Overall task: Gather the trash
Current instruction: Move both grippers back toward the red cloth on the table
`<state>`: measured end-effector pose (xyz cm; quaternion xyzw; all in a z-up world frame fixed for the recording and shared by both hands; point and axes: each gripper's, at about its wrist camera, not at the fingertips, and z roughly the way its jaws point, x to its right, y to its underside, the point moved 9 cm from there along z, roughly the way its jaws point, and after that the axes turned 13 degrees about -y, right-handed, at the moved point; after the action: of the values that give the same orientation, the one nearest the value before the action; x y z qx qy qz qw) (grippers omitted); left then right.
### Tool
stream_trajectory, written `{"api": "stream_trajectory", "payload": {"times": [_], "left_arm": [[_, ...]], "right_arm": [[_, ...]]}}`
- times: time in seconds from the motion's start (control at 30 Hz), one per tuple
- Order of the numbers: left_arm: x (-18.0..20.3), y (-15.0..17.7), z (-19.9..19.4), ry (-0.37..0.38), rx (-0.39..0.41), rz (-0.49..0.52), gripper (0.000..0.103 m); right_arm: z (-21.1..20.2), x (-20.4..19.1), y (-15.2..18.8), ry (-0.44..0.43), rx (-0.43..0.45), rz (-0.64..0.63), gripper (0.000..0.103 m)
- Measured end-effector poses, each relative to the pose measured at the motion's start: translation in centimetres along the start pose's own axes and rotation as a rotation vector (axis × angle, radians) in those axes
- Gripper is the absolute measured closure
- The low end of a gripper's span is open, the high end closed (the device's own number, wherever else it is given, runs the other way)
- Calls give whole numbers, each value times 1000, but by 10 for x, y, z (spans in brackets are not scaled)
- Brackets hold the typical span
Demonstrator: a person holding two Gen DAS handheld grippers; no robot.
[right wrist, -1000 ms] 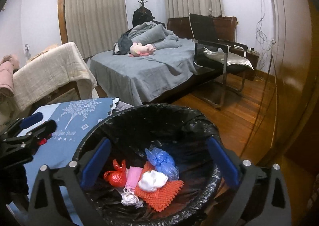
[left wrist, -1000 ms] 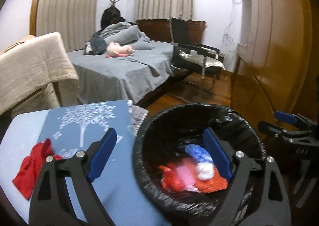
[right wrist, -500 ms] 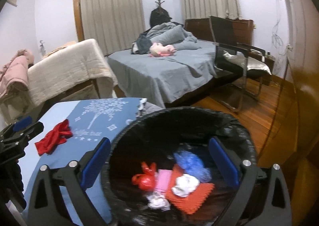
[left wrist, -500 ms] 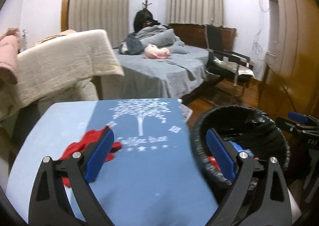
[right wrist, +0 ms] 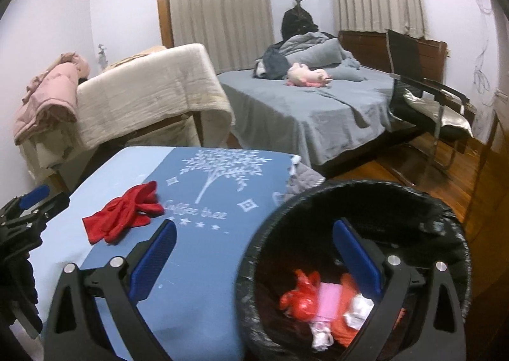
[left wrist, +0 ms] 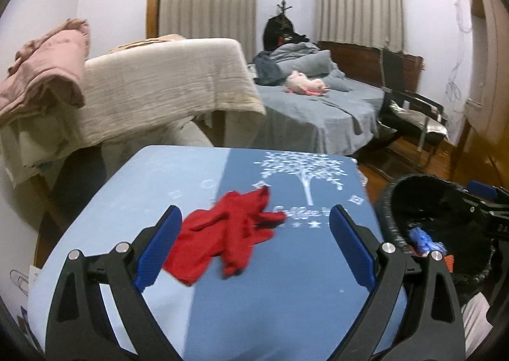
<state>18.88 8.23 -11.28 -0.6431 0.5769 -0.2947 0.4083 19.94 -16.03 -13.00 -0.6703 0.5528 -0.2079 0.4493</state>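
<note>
A crumpled red rag (left wrist: 229, 227) lies on the blue tablecloth (left wrist: 286, 297); it also shows in the right wrist view (right wrist: 124, 214). My left gripper (left wrist: 254, 246) is open and empty, its jaws wide on either side of the rag, just in front of it. A black-lined trash bin (right wrist: 356, 211) stands right of the table, with red, pink, white and orange trash (right wrist: 321, 300) inside. My right gripper (right wrist: 254, 259) is open and empty, over the bin's near left rim. The bin also shows in the left wrist view (left wrist: 439, 201).
A cream-covered piece of furniture (left wrist: 165, 84) with a pink garment (left wrist: 41, 71) stands behind the table. A grey bed (right wrist: 302, 100) with a pink plush toy (right wrist: 308, 74) is beyond. A black chair (right wrist: 423, 96) stands on the wooden floor at right.
Both grippers have swung left, away from the bin toward the table. The red rag has come between the left jaws. Both grippers have stayed open.
</note>
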Motion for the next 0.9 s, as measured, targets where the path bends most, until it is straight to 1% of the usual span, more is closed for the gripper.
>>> {"api": "stream_trajectory", "payload": {"times": [0.27, 0.4, 0.67, 0.9], "left_arm": [[-45, 11, 18, -70, -38, -50, 12], [-62, 17, 30, -101, -51, -56, 12], [-88, 33, 62, -138, -92, -57, 12], [-113, 40, 84, -169, -113, -84, 12]], "right_arm": [[41, -26, 1, -36, -32, -12, 6], [67, -41, 3, -53, -55, -21, 6], [115, -73, 0, -98, -89, -52, 6], [158, -105, 1, -143, -123, -78, 6]]}}
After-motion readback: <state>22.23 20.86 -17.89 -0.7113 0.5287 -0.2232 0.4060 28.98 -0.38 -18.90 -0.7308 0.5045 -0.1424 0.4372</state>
